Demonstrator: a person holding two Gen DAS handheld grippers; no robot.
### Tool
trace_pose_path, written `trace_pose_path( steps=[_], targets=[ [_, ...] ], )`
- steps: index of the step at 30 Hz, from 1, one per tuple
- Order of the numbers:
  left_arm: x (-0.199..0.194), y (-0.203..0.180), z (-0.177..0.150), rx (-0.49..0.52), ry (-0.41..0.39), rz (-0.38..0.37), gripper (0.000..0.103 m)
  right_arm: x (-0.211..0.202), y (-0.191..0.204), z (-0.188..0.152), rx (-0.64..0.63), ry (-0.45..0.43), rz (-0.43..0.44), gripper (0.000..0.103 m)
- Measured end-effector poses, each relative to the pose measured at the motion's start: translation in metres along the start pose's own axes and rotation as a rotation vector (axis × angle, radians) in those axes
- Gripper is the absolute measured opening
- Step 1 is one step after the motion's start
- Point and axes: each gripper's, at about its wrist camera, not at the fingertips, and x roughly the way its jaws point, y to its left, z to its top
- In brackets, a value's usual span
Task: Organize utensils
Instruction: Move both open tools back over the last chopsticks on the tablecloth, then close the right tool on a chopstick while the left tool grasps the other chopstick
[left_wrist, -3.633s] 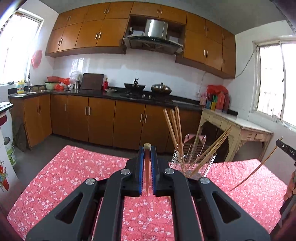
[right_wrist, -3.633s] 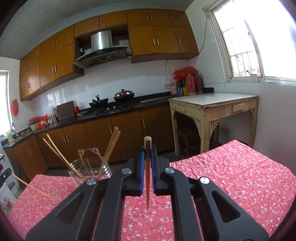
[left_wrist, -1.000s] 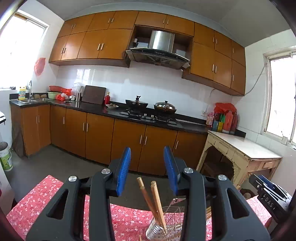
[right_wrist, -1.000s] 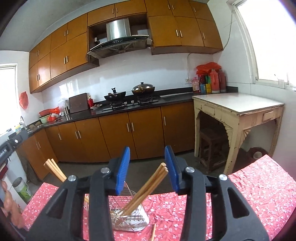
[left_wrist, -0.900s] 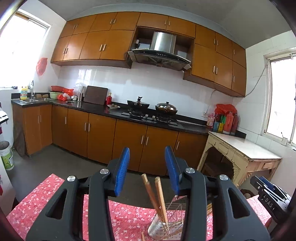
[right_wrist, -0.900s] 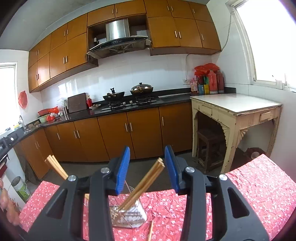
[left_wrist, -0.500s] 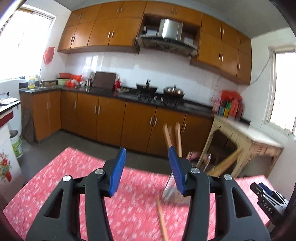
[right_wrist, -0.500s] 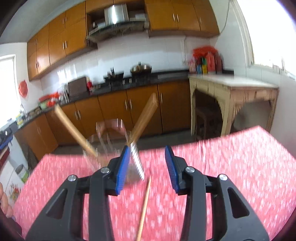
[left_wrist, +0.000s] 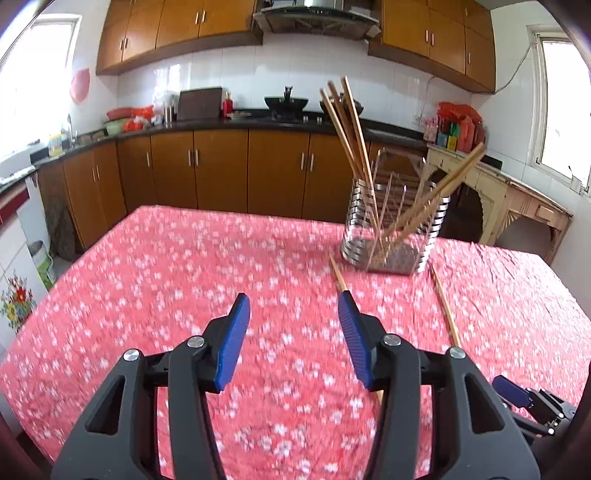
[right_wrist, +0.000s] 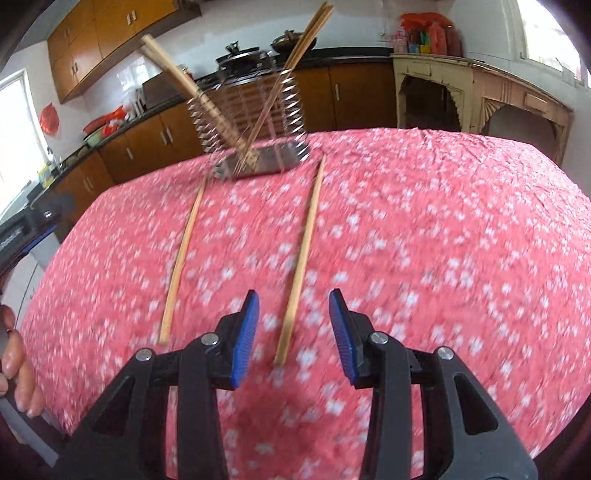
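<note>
A wire utensil holder (left_wrist: 391, 229) stands at the far side of the red flowered tablecloth (left_wrist: 184, 280) with several wooden chopsticks leaning in it; it also shows in the right wrist view (right_wrist: 255, 136). Two loose chopsticks lie on the cloth in front of it: one (right_wrist: 301, 258) running toward my right gripper, one (right_wrist: 183, 254) further left. In the left wrist view they show as a chopstick (left_wrist: 339, 277) partly hidden behind my right-hand finger and another (left_wrist: 445, 306) to the right. My left gripper (left_wrist: 293, 336) is open and empty. My right gripper (right_wrist: 293, 332) is open, its jaws either side of the near chopstick's end.
Kitchen cabinets and a black counter (left_wrist: 221, 122) run behind the table. A cream side table (left_wrist: 517, 206) stands at the right. The other gripper shows at the lower right of the left wrist view (left_wrist: 532, 402). A hand (right_wrist: 14, 369) shows at the right wrist view's left edge.
Both grippers, earlier shut on chopsticks, are now open and empty. Both have tilted down from over the holder toward the cloth, where two loose chopsticks now show.
</note>
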Motion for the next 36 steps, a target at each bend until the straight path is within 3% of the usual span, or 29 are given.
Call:
trace_pose_path(
  steps=[4,5,6,8,25,36],
  targets=[
    [0.0,0.001,-0.01,0.005,0.014,-0.007,0.051,0.006,0.005,-0.013,-0.014,0.026,-0.033,0.036],
    [0.0,0.001,-0.012,0.009,0.016,-0.009,0.052,0.006,0.004,-0.013,-0.016,0.016,-0.052,0.028],
    [0.0,0.001,-0.014,0.011,0.018,-0.011,0.052,0.007,0.004,-0.014,-0.023,0.011,-0.068,0.014],
    [0.002,-0.001,-0.017,0.018,0.025,-0.016,0.054,0.009,-0.001,-0.011,-0.002,0.017,-0.071,0.009],
    [0.025,-0.042,-0.039,0.077,0.171,-0.113,0.054,0.044,-0.094,0.051,0.263,0.069,-0.208,0.008],
    [0.038,-0.061,-0.058,0.093,0.289,-0.09,0.054,0.043,-0.101,0.052,0.271,0.062,-0.202,0.008]
  ],
)
